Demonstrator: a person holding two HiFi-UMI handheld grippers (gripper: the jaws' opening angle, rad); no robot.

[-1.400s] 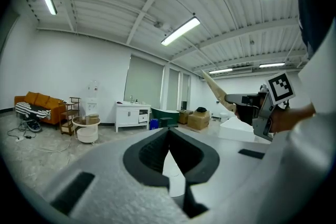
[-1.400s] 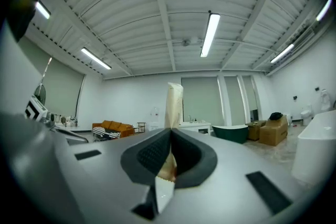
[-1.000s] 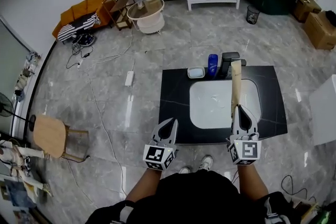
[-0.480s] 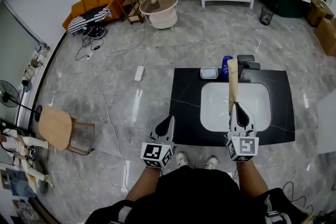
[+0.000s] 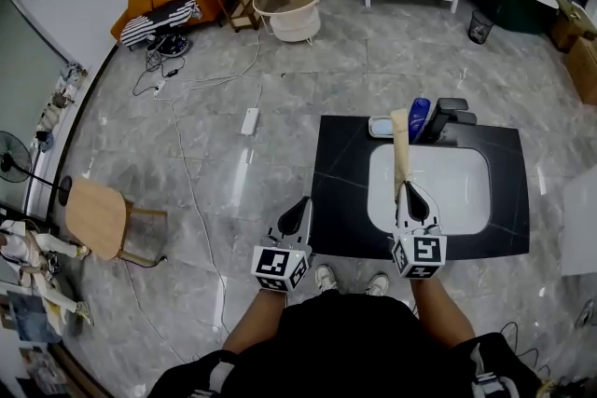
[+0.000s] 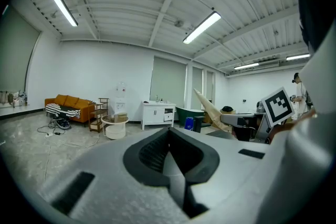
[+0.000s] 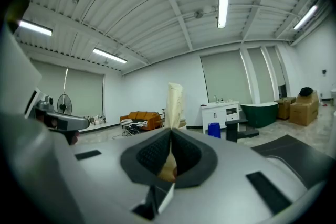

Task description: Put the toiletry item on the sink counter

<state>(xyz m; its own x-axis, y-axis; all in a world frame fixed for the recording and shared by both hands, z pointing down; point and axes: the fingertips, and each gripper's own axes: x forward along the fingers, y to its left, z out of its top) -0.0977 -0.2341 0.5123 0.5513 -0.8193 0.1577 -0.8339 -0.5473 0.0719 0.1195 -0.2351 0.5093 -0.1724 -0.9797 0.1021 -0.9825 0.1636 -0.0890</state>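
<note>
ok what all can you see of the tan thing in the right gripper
The tan item is long, slim, pale beige, like a soft tube, pinched flat at its near end where the right gripper is shut on it. It juts straight ahead, wider at its far end, over the white basin. Nothing else touches it.

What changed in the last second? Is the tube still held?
The right gripper carried the beige tube leftward, from the middle of the basin to its left side. The left gripper drifted left off the counter, over the floor. Unchanged: tube still clamped, left gripper shut and empty, blue bottle in place.
</note>
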